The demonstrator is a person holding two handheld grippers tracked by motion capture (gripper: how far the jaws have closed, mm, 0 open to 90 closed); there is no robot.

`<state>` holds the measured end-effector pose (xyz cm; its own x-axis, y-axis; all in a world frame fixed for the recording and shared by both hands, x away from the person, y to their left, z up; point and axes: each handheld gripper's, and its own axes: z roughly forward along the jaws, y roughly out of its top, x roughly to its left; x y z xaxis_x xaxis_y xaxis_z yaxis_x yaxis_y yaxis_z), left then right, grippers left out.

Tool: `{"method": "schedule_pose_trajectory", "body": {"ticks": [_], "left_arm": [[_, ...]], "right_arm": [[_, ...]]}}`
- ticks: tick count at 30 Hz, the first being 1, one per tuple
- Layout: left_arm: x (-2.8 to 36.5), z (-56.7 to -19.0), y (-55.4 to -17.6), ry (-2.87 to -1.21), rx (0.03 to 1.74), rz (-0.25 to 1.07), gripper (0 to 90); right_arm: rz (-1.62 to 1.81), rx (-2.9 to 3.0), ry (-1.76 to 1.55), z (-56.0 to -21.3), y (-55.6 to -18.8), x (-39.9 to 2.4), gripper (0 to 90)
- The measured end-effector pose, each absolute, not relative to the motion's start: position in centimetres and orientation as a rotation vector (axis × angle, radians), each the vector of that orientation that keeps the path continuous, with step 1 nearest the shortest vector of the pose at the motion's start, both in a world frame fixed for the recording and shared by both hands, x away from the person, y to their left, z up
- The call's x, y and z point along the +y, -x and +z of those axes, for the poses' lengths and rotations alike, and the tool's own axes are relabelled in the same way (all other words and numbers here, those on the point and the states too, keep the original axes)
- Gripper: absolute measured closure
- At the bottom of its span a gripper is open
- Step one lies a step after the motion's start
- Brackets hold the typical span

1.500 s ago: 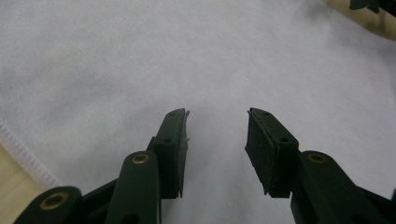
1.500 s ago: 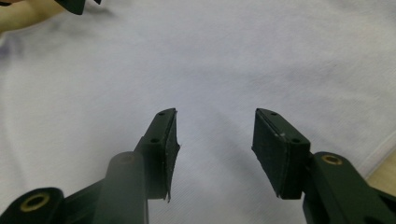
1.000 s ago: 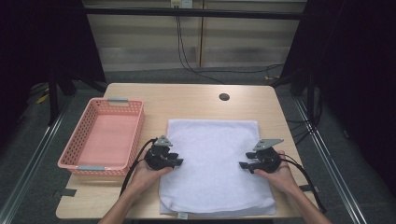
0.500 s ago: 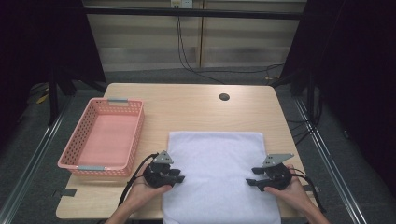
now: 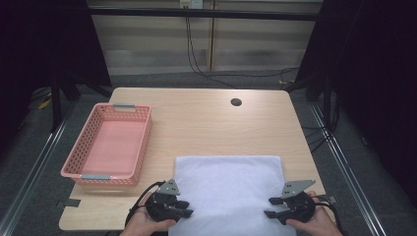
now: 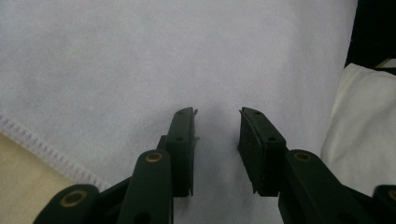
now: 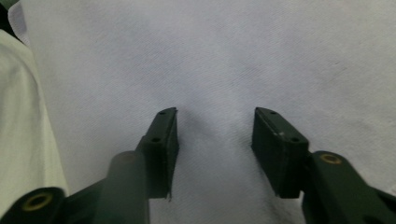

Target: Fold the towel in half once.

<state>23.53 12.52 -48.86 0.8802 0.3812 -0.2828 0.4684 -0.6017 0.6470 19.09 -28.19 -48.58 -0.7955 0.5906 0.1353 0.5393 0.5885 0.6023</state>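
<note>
The worktop (image 5: pixel 206 115) carried a white towel (image 5: pixel 228 187) spread flat at its six o'clock side, with a pink basket (image 5: pixel 109 145) beside it at nine o'clock. Compared with a second earlier, the towel lay nearer the person: its far edge had slid down from the middle of the worktop, and its near edge now ran past the worktop's front edge. Both hands had drawn back toward six o'clock with it, so the cloth looked dragged rather than lifted.

The left hand-held gripper (image 5: pixel 184 209) sat at the towel's eight o'clock border, its jaws partly open over the cloth; in the left gripper view (image 6: pixel 215 140) flat fabric lay in the gap, and the pads did not seem to pinch it.

The right hand-held gripper (image 5: pixel 270 207) sat at the four o'clock border. Its jaws had just been closing, yet in the right gripper view (image 7: pixel 215 140) they stood apart with unbunched cloth between them.

I judge that the towel was being positioned for folding, with neither corner firmly gripped yet.
</note>
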Motion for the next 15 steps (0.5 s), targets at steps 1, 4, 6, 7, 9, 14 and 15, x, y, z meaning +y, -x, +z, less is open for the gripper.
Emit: {"method": "schedule_pose_trajectory", "body": {"ticks": [1, 4, 6, 7, 9, 14, 15], "left_arm": [[12.4, -48.8, -24.0, -2.265, 0.618, -0.126, 64.7], [12.3, -48.3, -26.2, -2.217, 0.691, -0.081, 64.4], [12.1, -48.3, -27.7, -2.216, 0.705, -0.038, 65.1], [12.0, -48.4, -28.4, -2.219, 0.718, -0.031, 65.7], [11.7, -48.8, -29.6, -2.219, 0.733, -0.035, 66.2], [11.7, -48.6, -31.2, -2.187, 0.740, 0.005, 64.5], [11.8, -48.4, -31.6, -2.157, 0.763, 0.009, 64.5]], "right_arm": [[1.013, 2.714, -0.987, -48.5, -19.4, -28.4, 53.5], [1.049, 2.581, -1.052, -47.9, -21.0, -29.0, 52.9], [1.073, 2.501, -1.087, -47.5, -22.6, -29.6, 53.4], [1.069, 2.468, -1.102, -47.3, -23.5, -29.8, 54.0], [1.020, 2.439, -1.102, -47.1, -25.5, -30.0, 55.4], [1.000, 2.370, -1.146, -46.8, -29.8, -30.9, 52.0], [1.003, 2.376, -1.151, -46.9, -30.6, -31.2, 50.0]]}}
